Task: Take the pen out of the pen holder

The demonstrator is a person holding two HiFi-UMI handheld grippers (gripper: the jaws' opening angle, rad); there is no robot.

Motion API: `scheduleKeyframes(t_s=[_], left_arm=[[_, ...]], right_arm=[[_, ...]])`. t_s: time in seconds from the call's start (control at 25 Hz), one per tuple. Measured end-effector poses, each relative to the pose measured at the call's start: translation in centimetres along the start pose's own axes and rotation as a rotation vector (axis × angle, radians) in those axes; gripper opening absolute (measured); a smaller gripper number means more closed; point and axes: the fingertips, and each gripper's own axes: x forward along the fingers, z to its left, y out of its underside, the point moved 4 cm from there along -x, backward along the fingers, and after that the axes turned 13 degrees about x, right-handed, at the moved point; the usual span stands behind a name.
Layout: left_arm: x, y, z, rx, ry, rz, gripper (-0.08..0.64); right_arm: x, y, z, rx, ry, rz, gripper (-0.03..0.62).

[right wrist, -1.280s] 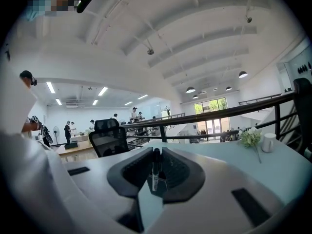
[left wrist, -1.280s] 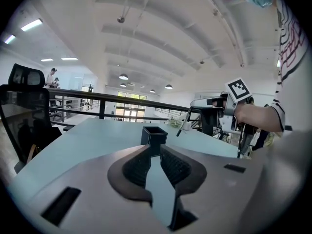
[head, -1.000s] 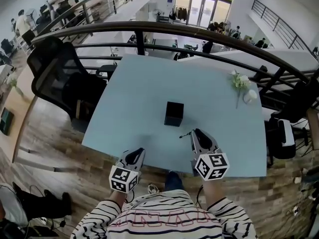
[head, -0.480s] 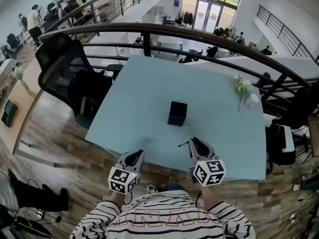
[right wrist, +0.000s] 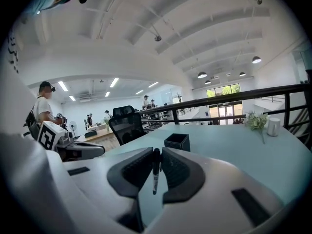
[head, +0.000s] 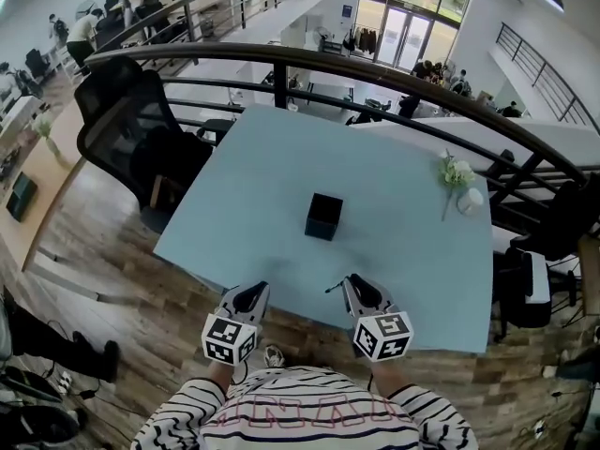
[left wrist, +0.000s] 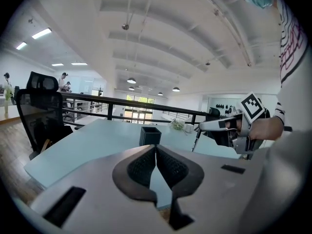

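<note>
While the right gripper grasps the black pen, which hangs point-down between its pads, the black pen holder stands on the counter ahead of that gripper, well apart. The left gripper, beside the right, is clenched, pads touching.

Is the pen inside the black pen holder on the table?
No, the pen hangs clamped in the right gripper, apart from the pen holder, which stands farther back on the table.
</note>
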Motion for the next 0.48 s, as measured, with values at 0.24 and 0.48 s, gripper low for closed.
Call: scheduleKeyframes(t_s=[0.24,0.48], left_arm=[[-0.5,0.1,-2.9,-0.011,-0.026,0.016,0.031],[-0.9,0.2,-5.1,-0.03,-0.066,0.027,0.031]], right_arm=[[-1.8,0.8,-1.2,-0.004,-0.029,0.031,0.069],[-3.1,1.2,-2.4,-0.008,-0.056,0.055,0.069]])
